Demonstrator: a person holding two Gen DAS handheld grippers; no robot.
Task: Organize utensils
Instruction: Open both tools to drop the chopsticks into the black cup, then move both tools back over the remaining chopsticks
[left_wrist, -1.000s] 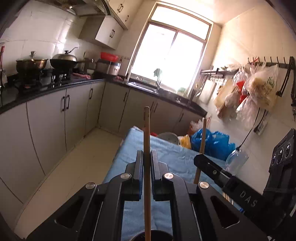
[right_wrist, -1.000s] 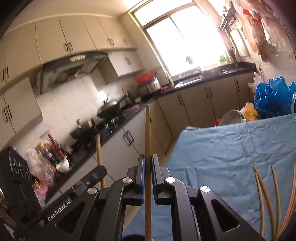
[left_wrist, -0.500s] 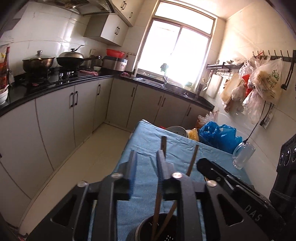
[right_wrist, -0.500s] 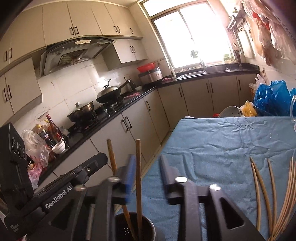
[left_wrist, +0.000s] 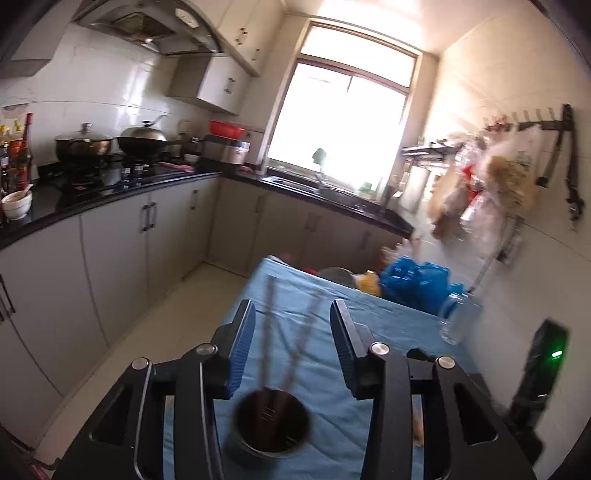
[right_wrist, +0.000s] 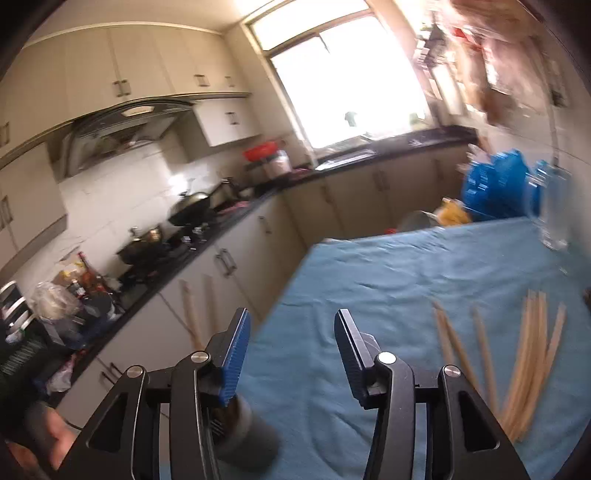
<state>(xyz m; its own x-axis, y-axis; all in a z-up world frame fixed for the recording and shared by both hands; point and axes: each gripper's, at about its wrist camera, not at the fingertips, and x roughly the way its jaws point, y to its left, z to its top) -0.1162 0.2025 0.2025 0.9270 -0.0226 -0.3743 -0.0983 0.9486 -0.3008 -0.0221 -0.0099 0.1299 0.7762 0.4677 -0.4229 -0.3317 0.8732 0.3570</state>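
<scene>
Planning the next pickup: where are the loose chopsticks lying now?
In the right wrist view, the loose chopsticks lie on the blue tablecloth, right of the right gripper, nearer than the clear bottle.

Your left wrist camera looks steeply down between its fingers onto the utensil cup (left_wrist: 271, 424), close at frame bottom, window ahead. Your right wrist camera sits right of that cup (right_wrist: 247, 432), facing the same blue-clothed table (right_wrist: 369, 295) and window.

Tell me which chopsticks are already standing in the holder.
The two chopsticks leaning in the dark holder; the loose chopsticks lie flat on the blue cloth.
</scene>
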